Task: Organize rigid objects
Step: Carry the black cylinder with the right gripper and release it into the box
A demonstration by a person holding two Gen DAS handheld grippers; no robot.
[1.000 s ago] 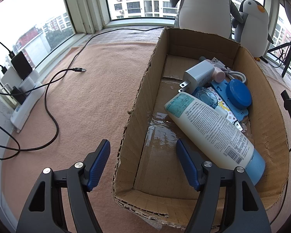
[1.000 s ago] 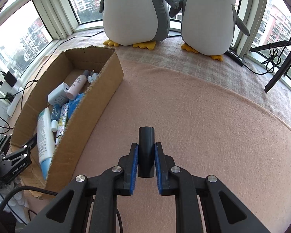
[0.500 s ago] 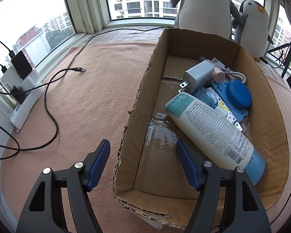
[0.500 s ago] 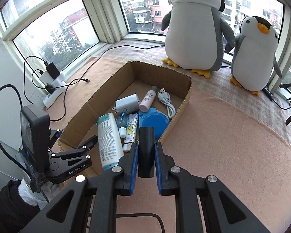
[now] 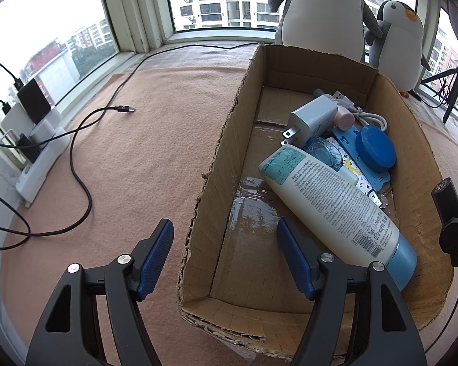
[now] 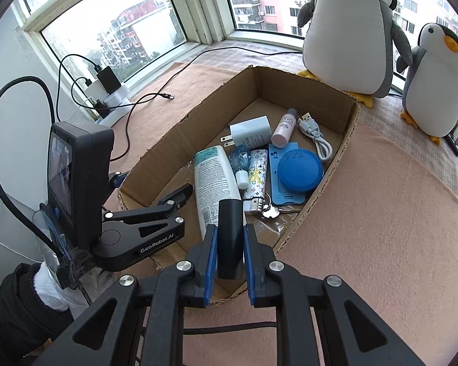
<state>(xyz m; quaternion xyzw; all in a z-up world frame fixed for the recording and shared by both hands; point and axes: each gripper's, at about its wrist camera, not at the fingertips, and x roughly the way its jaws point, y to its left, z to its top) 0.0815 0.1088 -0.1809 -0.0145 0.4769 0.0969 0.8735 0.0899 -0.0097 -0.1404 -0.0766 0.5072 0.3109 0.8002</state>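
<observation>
Carrying a black tube clamped between its pads, the right gripper has swung from the bare blanket to above the cardboard box's near corner, so dropping it in seems next. The left gripper stays open astride the box wall, clamping nothing.

The box is showing rough, torn corrugated cardboard with glossy tape on its floor. The bottle is looking like smooth plastic, the cloth like matt felt, the penguins like soft plush.
</observation>
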